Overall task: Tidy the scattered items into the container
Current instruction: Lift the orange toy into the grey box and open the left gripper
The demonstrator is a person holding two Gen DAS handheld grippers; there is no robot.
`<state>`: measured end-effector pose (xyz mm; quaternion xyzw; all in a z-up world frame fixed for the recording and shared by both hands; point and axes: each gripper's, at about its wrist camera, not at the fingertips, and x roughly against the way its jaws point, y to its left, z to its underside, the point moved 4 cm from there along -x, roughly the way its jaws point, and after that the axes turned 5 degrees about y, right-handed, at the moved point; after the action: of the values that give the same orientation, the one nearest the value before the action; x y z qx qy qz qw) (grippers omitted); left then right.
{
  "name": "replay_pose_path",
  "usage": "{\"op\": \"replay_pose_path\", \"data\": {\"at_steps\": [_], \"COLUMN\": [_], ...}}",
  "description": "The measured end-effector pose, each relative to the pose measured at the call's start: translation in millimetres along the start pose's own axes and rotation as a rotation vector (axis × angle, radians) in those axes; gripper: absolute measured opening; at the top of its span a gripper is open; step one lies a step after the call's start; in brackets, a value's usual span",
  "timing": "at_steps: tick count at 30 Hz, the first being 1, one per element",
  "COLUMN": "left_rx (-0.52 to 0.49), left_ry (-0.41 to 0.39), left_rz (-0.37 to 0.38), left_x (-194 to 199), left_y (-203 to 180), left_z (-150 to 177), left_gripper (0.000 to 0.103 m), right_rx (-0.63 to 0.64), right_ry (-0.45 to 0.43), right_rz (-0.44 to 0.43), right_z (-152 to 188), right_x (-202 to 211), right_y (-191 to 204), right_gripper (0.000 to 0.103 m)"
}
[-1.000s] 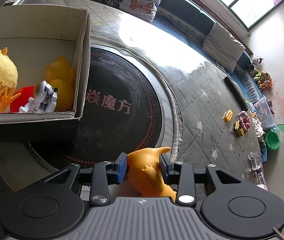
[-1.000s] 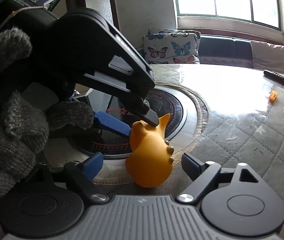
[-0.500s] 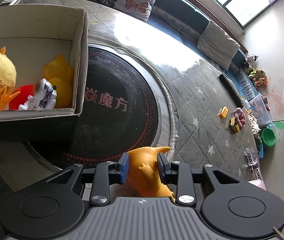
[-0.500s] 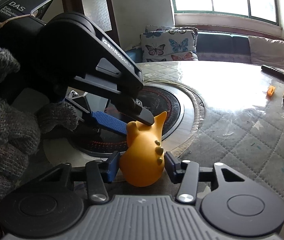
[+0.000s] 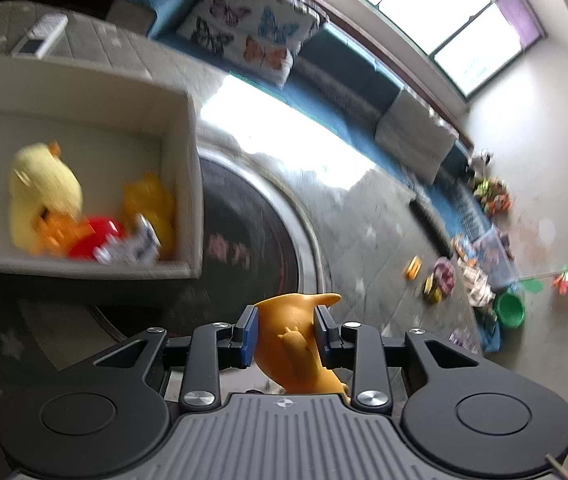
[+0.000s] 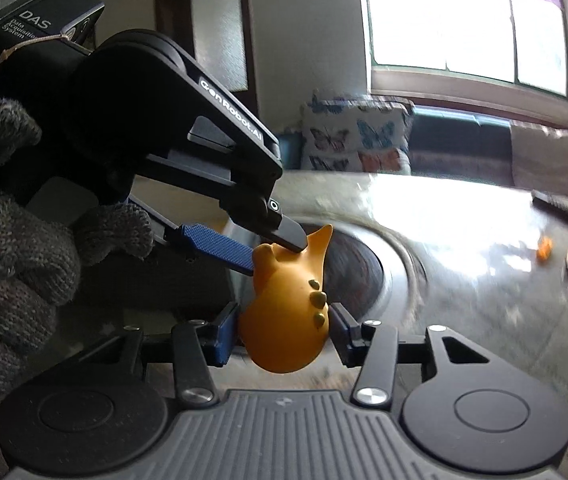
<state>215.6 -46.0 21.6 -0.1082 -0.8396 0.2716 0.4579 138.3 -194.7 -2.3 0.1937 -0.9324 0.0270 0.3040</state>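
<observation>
An orange rubber dinosaur toy point(image 5: 289, 354) point(image 6: 284, 320) is held by both grippers above the table. My left gripper point(image 5: 288, 334) is shut on its upper part; in the right wrist view the left gripper point(image 6: 272, 252) comes in from the left, held by a gloved hand point(image 6: 16, 248). My right gripper point(image 6: 284, 336) is shut on the toy's round body. The white box point(image 5: 190, 160) stands ahead to the left in the left wrist view. It holds a yellow plush chick point(image 5: 44, 192), a yellow rubber toy point(image 5: 152, 200), a red item point(image 5: 98, 236) and a small white toy point(image 5: 142, 244).
A dark round plate point(image 5: 256, 236) is set into the quilted table beside the box. A remote point(image 5: 40, 36) lies behind the box. Small toys point(image 5: 440, 284) sit far right on the table. A sofa with a butterfly cushion point(image 5: 252, 36) runs behind it.
My right gripper, open a second ago, has shut on the toy's body. Both grippers have risen with the toy, and both views are now blurred by motion.
</observation>
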Motion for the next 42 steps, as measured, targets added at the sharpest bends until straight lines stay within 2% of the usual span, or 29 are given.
{"op": "replay_pose_path", "data": {"at_steps": [9, 15, 22, 34, 37, 39, 42], "left_rx": [0.064, 0.124, 0.179, 0.269, 0.299, 0.321, 0.348], "left_ry": [-0.146, -0.197, -0.224, -0.242, -0.235, -0.223, -0.195], "left_rz": [-0.012, -0.052, -0.090, -0.125, -0.135, -0.134, -0.130], "left_x": [55, 72, 79, 87, 84, 80, 72], "left_y": [38, 78, 117, 160, 171, 178, 186], "left_z": [-34, -55, -65, -64, -63, -62, -59], "left_gripper": [0.032, 0.032, 0.031, 0.031, 0.031, 0.024, 0.024], "right_rx": [0.109, 0.144, 0.178, 0.253, 0.278, 0.292, 0.295], "right_ry": [-0.068, -0.068, -0.060, -0.013, 0.007, 0.010, 0.013], "right_rz": [-0.096, -0.161, -0.234, -0.294, -0.294, -0.292, -0.295], "right_z": [-49, -61, -68, -64, -63, -60, -58], "right_x": [-24, -54, -88, -122, -131, -131, -126], "right_y": [52, 83, 116, 146, 153, 157, 159], "right_gripper": [0.048, 0.047, 0.048, 0.047, 0.048, 0.048, 0.048]}}
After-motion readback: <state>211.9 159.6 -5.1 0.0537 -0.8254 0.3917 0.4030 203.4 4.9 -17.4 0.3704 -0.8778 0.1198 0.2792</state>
